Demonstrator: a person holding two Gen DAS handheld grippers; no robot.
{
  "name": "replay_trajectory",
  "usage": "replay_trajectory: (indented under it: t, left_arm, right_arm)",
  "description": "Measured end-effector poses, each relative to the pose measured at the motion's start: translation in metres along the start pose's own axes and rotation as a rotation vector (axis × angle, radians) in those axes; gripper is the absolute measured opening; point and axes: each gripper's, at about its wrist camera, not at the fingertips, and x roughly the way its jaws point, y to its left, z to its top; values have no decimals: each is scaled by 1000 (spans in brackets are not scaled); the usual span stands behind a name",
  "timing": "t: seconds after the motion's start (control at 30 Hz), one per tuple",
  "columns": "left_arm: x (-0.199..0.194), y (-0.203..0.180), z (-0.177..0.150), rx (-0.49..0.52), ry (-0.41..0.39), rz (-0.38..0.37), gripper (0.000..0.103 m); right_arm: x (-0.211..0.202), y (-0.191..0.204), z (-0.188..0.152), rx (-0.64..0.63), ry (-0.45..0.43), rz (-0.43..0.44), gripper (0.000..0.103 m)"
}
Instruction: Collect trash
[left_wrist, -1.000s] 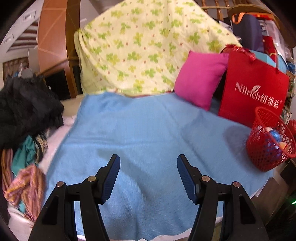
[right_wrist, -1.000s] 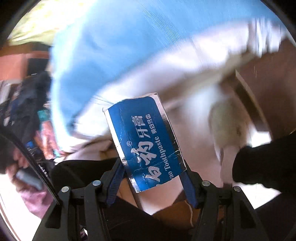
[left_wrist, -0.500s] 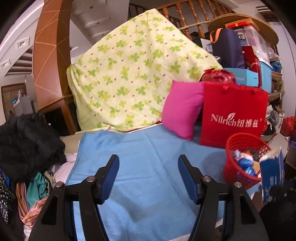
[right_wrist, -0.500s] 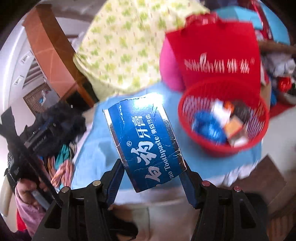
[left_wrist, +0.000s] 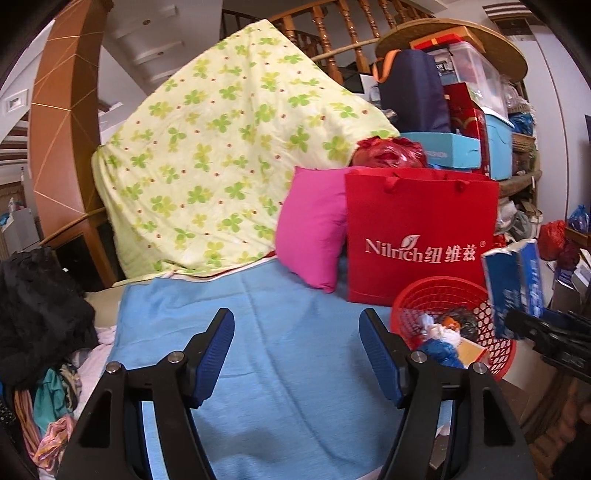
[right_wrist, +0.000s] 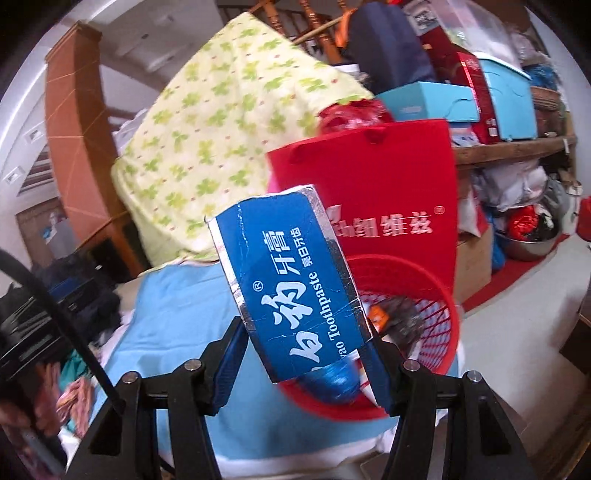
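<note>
Raised from floor level a second ago, the right gripper (right_wrist: 306, 354) now holds the blue toothpaste box (right_wrist: 291, 284) up over the rim of the red basket (right_wrist: 448, 343), its blue pads pinching the box by its lower end so that it stands tilted above the fingers. At far left, a heap of dark and striped clothes (left_wrist: 40, 332) lies beside the blue blanket (left_wrist: 280, 354). The left gripper (left_wrist: 297, 354) hangs above that blanket with its jaws spread apart, having just been opening, and nothing between them. Behind, a clover-print quilt (left_wrist: 221, 147) is draped high, with a pink cushion (left_wrist: 314, 229) leaning against a red paper bag (left_wrist: 417, 229) lettered "Nilrich" in white, followed by Chinese characters. The box reads "Toothpaste" in white along its side, next to large Chinese characters. In the left wrist view the same box shows at the right edge, upright above the basket's far side. The basket stands on the blanket's right corner, just in front of the bag, and holds crumpled blue wrapping (left_wrist: 441, 349), white scraps and a small orange-and-black packet (left_wrist: 452, 321).
</note>
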Motion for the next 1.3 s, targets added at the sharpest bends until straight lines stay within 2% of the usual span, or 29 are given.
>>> replay_trajectory:
  t: [0.37,0.67,1.0,1.13,1.3]
  left_arm:
    - [39,-41,4,19,58,-34,71]
    - [52,-60,1,37,83,-52,71]
    - [55,-59,-5,23,113,-72,71]
    - [50,-56,-7,17,124,-74,72]
    - [34,-42,-11,-17,114,-40,74]
  right_arm:
    - [75,-54,0,138,27,-37,65]
    - [105,-84,-7,245,24,-27,66]
    - [86,-75,-13,214,9,0,66]
    - [64,-56,-13,155,10,21,68]
    - [21,-28,-9,57,-38,40,75]
